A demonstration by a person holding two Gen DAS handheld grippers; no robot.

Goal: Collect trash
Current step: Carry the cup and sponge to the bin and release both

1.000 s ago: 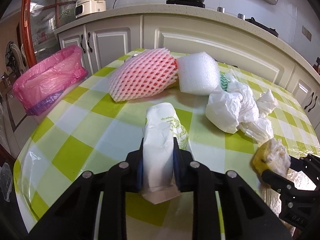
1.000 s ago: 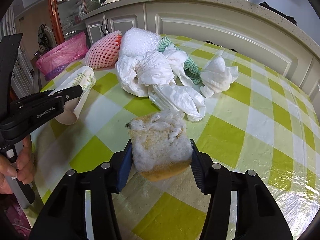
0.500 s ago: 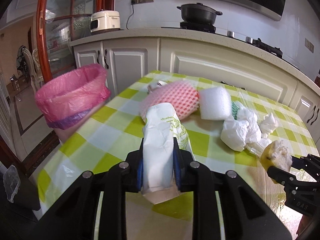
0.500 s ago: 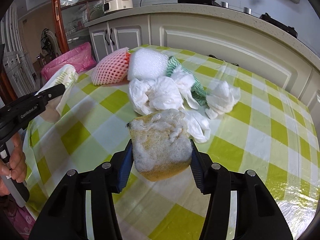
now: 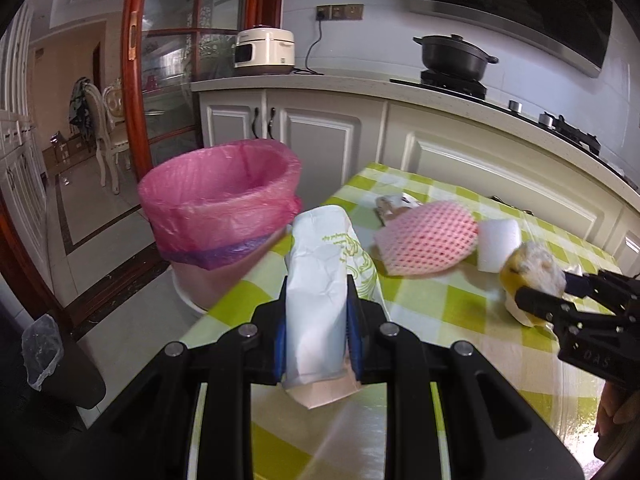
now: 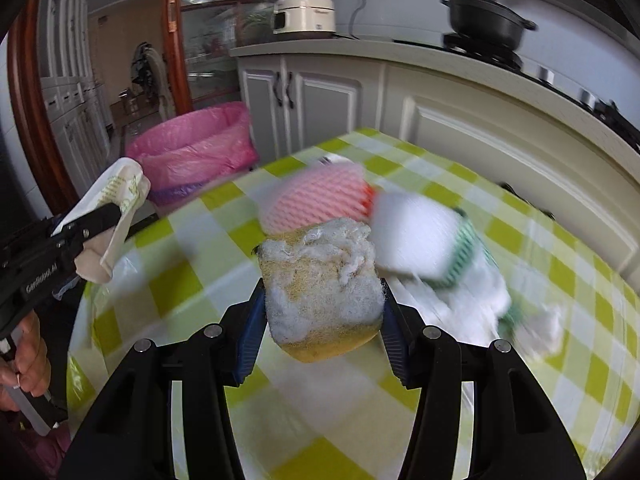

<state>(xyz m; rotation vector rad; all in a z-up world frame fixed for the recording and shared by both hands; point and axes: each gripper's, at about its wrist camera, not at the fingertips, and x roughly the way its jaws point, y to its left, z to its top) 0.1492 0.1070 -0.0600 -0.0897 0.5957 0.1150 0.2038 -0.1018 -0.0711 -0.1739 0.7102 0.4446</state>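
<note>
- The pink-lined trash bin (image 5: 218,204) now looms nearer, just beyond the table (image 5: 440,320) edge.
- The left gripper (image 5: 316,320) still pinches the white paper bag (image 5: 320,280), lifted toward the bin.
- The right gripper (image 6: 322,312) stays clamped on the sponge (image 6: 320,296), raised above the checked cloth.

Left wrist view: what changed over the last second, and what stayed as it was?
Both grippers rose and swung left toward the pink-lined trash bin, now close ahead. Unchanged: left gripper clamps the paper bag, right gripper the worn sponge; foam net stays on the table.
</note>
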